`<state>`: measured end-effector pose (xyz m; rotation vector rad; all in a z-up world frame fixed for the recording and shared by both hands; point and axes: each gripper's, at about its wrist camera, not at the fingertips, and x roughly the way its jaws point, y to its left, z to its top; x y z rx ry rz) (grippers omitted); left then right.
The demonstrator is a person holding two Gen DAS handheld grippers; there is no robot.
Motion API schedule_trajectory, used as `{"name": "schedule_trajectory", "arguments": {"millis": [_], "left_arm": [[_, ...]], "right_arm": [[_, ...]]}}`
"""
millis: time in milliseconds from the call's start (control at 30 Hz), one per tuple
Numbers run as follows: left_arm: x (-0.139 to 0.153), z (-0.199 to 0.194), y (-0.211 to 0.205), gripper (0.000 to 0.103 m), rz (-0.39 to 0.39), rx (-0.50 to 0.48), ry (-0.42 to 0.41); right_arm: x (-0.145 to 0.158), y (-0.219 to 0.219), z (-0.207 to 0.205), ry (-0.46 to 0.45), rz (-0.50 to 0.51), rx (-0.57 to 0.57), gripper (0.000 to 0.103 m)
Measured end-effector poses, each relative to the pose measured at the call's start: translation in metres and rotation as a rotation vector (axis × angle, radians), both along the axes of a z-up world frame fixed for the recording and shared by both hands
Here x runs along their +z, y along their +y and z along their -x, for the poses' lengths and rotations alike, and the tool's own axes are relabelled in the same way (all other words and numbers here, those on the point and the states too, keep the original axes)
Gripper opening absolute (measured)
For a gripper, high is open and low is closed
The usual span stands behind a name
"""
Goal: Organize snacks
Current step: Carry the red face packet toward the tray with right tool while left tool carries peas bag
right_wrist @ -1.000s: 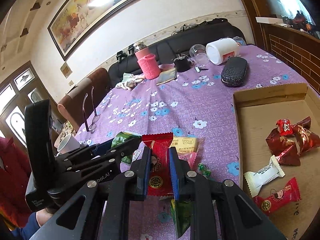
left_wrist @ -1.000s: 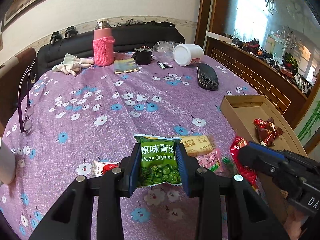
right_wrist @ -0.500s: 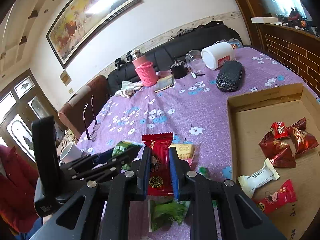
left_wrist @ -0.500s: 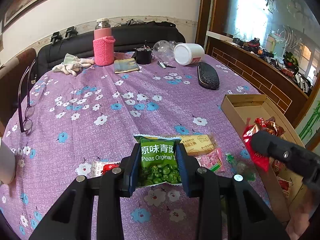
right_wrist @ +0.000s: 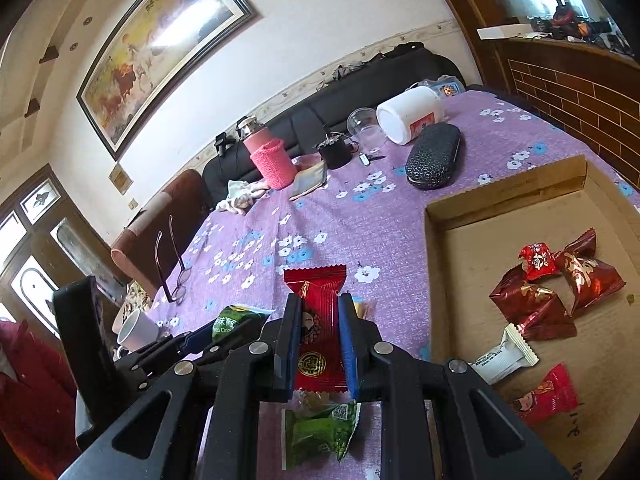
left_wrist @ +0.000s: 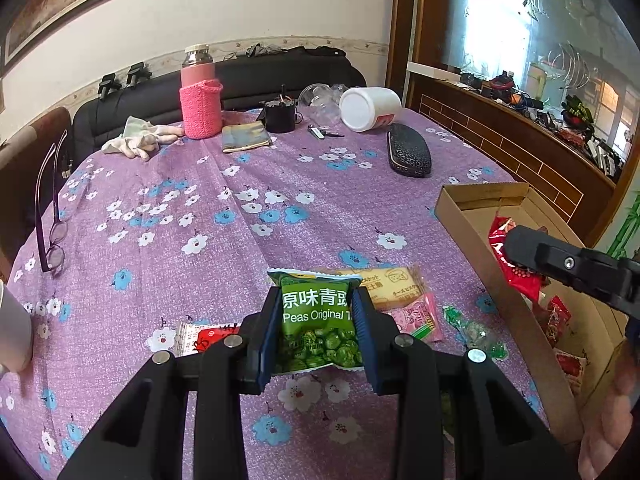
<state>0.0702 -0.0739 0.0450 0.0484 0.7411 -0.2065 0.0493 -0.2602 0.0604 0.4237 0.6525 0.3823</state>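
Purple flowered cloth (left_wrist: 168, 240) covers the table, and the sorting looks about half done. Near the left edge lie a pair of glasses (left_wrist: 50, 216) and a white cup (right_wrist: 134, 326), neither of them snacks. At the near edge the left gripper (left_wrist: 318, 320) pinches a green pea packet (left_wrist: 318, 312) by its sides, lifted just off the cloth. Beside it a red-and-white packet (left_wrist: 204, 334), a biscuit packet (left_wrist: 394, 284), a pink packet (left_wrist: 416, 316) and a green sweet (left_wrist: 476, 334) wait on the cloth. The right gripper (right_wrist: 320, 340) is clamped on a red packet (right_wrist: 318, 320), held near the left wall of the cardboard box (right_wrist: 432, 240) at the right edge. The box already holds several red sweets (right_wrist: 532, 304) and a white bar (right_wrist: 504, 356).
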Motion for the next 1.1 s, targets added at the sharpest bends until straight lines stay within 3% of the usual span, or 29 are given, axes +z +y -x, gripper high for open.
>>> {"name": "schedule_trajectory", "arguments": {"millis": [1100], "left_arm": [[0.005,0.007,-0.015,0.034,0.02,-0.042,-0.003]], "right_arm": [[0.004,-0.015,-0.003,-0.007,-0.013,-0.045,0.019]]}}
